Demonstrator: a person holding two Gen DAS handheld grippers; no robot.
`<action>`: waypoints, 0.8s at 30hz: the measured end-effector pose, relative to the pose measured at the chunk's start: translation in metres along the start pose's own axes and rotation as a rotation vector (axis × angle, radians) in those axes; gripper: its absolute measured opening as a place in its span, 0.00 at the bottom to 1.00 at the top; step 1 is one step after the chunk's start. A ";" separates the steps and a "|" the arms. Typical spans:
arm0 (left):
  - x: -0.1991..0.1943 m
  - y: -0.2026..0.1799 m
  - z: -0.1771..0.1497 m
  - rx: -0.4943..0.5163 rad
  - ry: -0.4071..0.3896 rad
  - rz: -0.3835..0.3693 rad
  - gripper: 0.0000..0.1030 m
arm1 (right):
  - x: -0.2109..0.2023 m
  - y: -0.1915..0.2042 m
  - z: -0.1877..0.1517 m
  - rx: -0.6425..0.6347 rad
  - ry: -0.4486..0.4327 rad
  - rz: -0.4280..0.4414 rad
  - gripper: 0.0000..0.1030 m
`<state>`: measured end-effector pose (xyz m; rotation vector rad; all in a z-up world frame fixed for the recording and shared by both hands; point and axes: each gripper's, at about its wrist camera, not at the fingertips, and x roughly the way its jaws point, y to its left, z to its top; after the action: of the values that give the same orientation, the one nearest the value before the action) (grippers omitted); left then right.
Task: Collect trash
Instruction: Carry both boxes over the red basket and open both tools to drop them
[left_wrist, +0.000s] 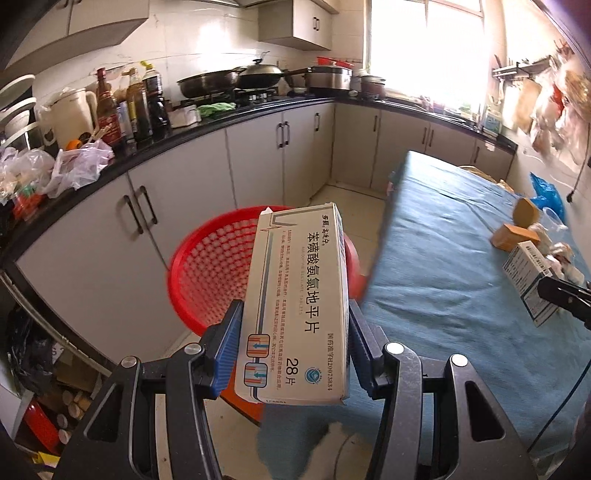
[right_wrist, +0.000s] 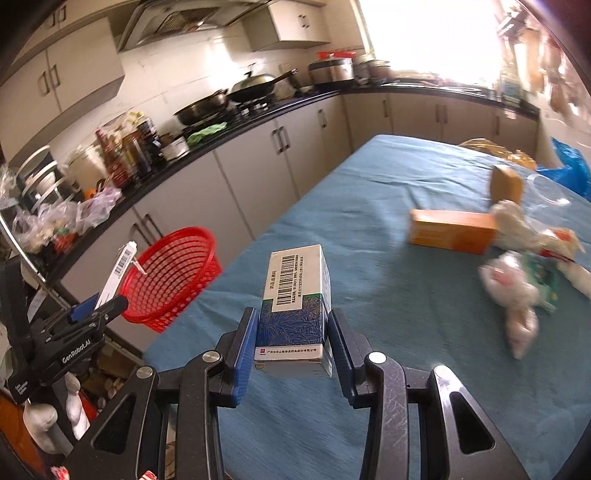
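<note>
My left gripper (left_wrist: 293, 325) is shut on a white medicine box (left_wrist: 299, 302) with Chinese print, held in the air just in front of the red mesh basket (left_wrist: 214, 266), which sits beside the table's left edge. In the right wrist view that gripper (right_wrist: 96, 308), its white box (right_wrist: 118, 273) and the basket (right_wrist: 173, 273) show at the left. My right gripper (right_wrist: 291, 332) is shut on a blue and white box with a barcode (right_wrist: 295, 295), held low over the blue tablecloth (right_wrist: 388, 332). That box also shows in the left wrist view (left_wrist: 532, 284).
An orange box (right_wrist: 450, 230), a brown box (right_wrist: 504, 184), crumpled white tissues and wrappers (right_wrist: 517, 288) and a blue bag (right_wrist: 570, 166) lie on the table's right side. A cluttered kitchen counter (left_wrist: 184, 133) with bottles, pans and bags runs along the left and back.
</note>
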<state>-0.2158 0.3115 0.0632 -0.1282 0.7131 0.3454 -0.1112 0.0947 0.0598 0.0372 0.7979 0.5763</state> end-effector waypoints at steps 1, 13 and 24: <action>0.003 0.007 0.003 -0.004 0.001 0.006 0.51 | 0.005 0.005 0.002 -0.007 0.005 0.008 0.41; 0.057 0.067 0.041 -0.086 0.017 -0.005 0.50 | 0.085 0.081 0.046 -0.080 0.059 0.162 0.41; 0.060 0.088 0.040 -0.165 -0.007 -0.021 0.56 | 0.159 0.125 0.067 -0.054 0.129 0.298 0.57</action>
<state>-0.1805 0.4190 0.0538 -0.2902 0.6758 0.3840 -0.0366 0.2925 0.0314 0.0700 0.9090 0.8888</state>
